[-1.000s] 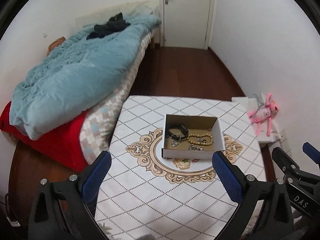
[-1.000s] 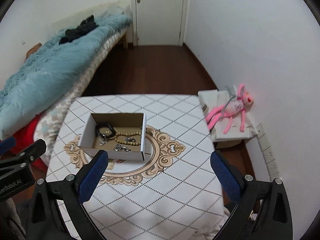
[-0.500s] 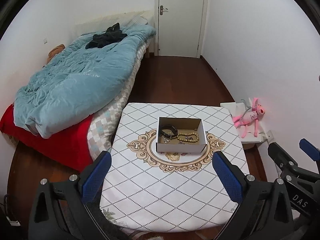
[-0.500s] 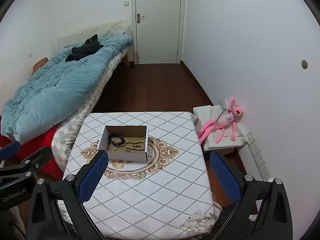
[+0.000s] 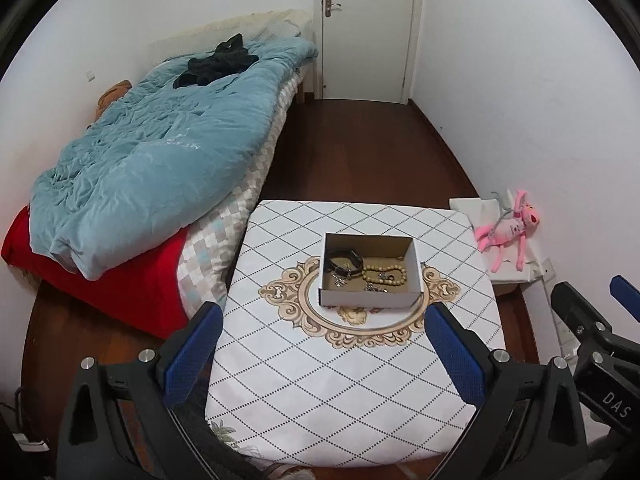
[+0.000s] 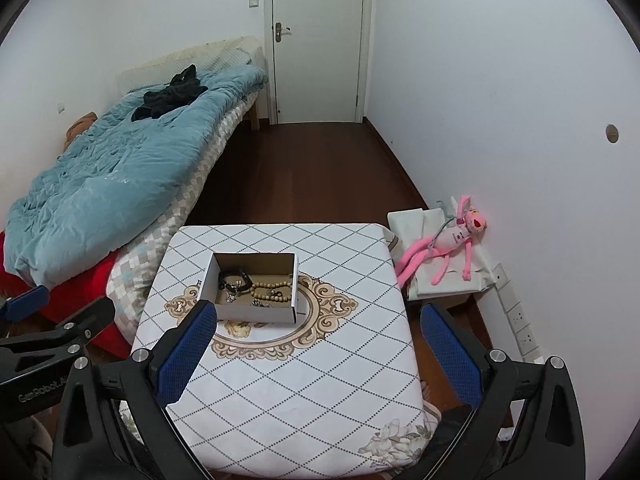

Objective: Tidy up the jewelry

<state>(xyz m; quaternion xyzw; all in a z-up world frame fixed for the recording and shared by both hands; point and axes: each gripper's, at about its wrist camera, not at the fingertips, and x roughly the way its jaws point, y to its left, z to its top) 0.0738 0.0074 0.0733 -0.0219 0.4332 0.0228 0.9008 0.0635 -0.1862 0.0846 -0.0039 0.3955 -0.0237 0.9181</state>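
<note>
Cardboard box sits at the table's centre, holding a beaded bracelet at its 3 o'clock and a black strap at 9. Both tools, left and right, hover spread and empty, well back; sorting looks unstarted, so next comes reaching in for one piece.

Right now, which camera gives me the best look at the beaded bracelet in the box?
The left wrist view. The beaded bracelet lies unobstructed in the cardboard box, its beads distinct. The right wrist view shows the same bracelet smaller, with the right claw's blue finger close to the box's near corner.
</note>
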